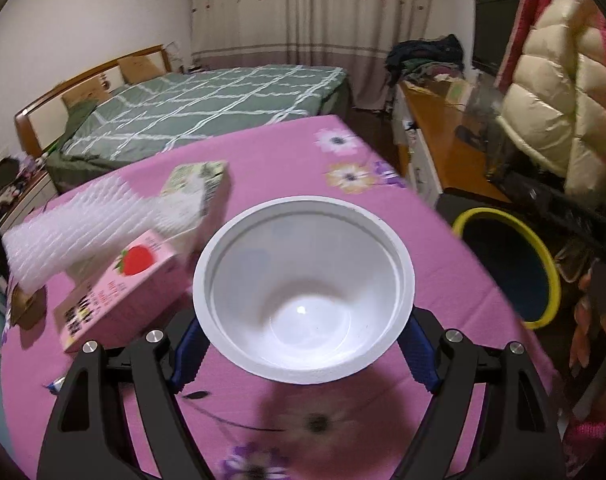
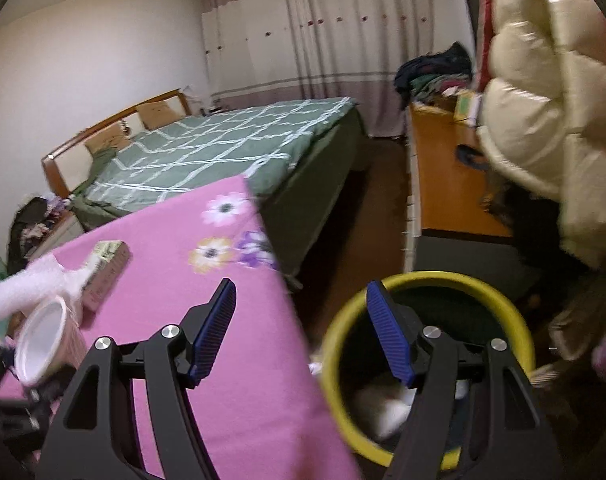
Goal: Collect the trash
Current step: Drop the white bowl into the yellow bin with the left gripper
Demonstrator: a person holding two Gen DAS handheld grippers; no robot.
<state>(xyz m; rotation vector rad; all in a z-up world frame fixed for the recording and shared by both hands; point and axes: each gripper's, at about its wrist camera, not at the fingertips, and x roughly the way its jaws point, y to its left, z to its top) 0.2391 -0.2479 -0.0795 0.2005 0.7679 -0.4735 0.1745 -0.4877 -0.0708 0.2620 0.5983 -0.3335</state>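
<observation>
A: Where is the trash right now?

B: A white bowl (image 1: 303, 292), empty, sits between the blue pads of the left gripper (image 1: 303, 354). The pads press its sides, so the gripper is grasping the bowl. Its open mouth faces the left wrist camera, above the desk (image 1: 443, 280) with its pink flowered cloth.

A: What else lies close to that gripper?

B: Just left of the bowl is a pink carton (image 1: 119, 288) with a strawberry picture. Beyond the carton lies white foam wrap (image 1: 75, 232), and a green-printed box (image 1: 199, 196) rests against it, ahead and left of the gripper. To the gripper's right, off the desk edge and lower, stands a bin (image 1: 551, 272) with a yellow rim.

A: And the right gripper?

B: The right gripper (image 2: 301, 332) is released, its fingers spread wide with nothing between them. It hangs over the desk's right edge: the left finger is above the pink cloth and the right finger is over the bin's mouth. Inside the bin, pale crumpled trash (image 2: 383, 408) shows, too blurred to name.

A: Anything farther out?

B: A bed (image 2: 223, 148) with a green checked cover lies ahead of both grippers. A cream puffy coat (image 2: 543, 120) hangs at upper right.
</observation>
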